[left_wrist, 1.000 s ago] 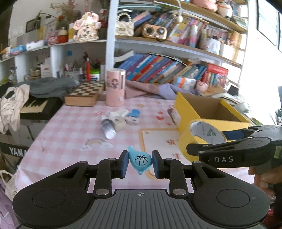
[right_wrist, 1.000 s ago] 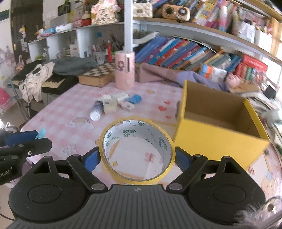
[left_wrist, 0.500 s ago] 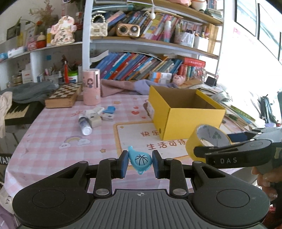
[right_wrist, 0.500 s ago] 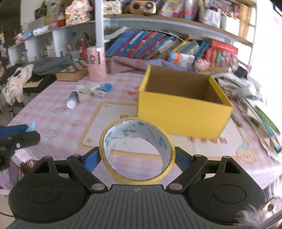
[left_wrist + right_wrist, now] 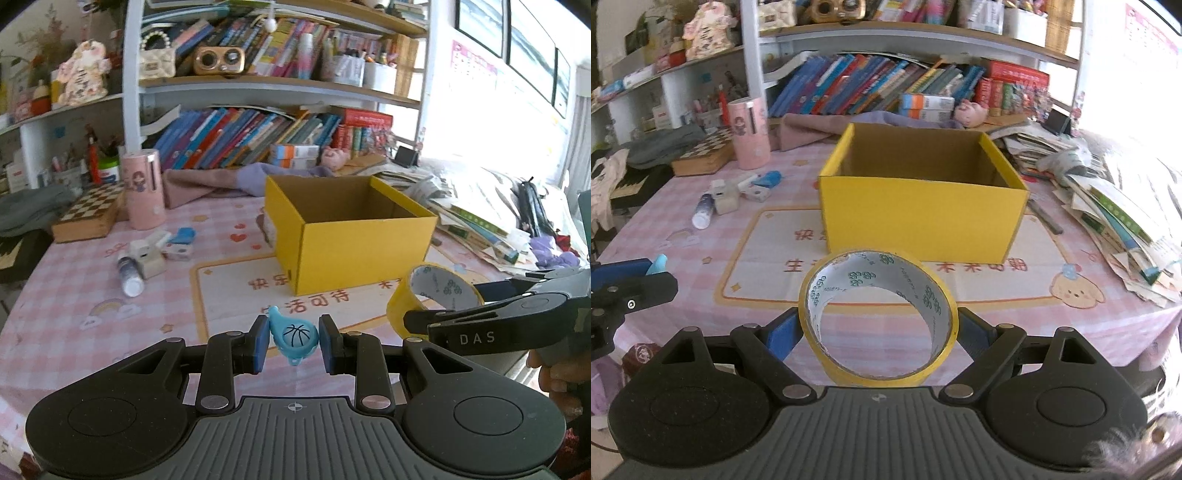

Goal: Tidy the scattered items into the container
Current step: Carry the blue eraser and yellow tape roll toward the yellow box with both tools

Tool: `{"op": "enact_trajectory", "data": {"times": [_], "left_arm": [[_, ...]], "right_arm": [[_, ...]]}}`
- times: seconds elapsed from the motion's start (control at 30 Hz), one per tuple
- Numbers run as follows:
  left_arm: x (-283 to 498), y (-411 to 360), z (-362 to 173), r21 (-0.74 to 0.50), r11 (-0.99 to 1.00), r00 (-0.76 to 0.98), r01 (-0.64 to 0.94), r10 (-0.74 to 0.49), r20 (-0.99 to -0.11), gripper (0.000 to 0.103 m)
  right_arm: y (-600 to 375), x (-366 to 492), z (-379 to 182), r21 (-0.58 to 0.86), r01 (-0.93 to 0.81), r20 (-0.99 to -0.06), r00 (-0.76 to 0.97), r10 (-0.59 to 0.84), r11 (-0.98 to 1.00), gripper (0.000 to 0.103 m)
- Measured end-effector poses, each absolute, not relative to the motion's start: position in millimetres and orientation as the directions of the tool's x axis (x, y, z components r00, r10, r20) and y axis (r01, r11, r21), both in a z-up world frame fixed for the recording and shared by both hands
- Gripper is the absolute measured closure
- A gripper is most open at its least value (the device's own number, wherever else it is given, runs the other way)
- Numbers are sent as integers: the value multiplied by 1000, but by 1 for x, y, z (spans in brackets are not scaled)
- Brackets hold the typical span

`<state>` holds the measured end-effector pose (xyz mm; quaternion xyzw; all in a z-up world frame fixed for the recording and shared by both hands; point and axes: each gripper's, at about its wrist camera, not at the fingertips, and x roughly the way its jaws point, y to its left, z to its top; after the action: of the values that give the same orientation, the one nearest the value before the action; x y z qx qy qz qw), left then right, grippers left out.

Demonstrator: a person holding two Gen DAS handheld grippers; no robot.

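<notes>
The left claw (image 5: 294, 341) is clamped on a small blue charm with a basketball print (image 5: 295, 336), held above the pink checked tabletop (image 5: 66, 295), while the right claw (image 5: 879, 328) grips a yellow tape roll (image 5: 877, 317) by its outer sides. Both hang in front of the open yellow box (image 5: 923, 218), which stands on the tabletop. A small bottle (image 5: 130, 275) and a cluster of little items (image 5: 162, 247) lie to the box's left, near a pink cylinder (image 5: 143, 189)
</notes>
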<state>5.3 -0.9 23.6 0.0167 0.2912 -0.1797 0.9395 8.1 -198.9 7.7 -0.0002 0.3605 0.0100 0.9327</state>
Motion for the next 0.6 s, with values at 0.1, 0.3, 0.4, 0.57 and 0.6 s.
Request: {"op": "enact_trajectory", "data": {"times": [0.1,0.3,0.4,0.57,0.6], "left_arm": [[6,-8,25,-68,930,767,361,-337,-547,76],[6,-13,26,-72,929,768,364,-343,-541,76],[6,-16,27,-69,925,766,373,-350,-539,76],[4,-20,26,-67,921,762,384,-356,-541,76],[3,-20,26,-66,920,760,386,-358,-542,76]], "right_arm": [[-207,9,9,13,2,-675,737,8,1000,16],[-214,7,11,11,6,-671,742,3,1000,16],[-216,6,12,11,10,-669,743,0,1000,16],[-220,1,11,14,21,-669,743,-6,1000,16],[-220,0,11,14,23,-670,742,-7,1000,16]]}}
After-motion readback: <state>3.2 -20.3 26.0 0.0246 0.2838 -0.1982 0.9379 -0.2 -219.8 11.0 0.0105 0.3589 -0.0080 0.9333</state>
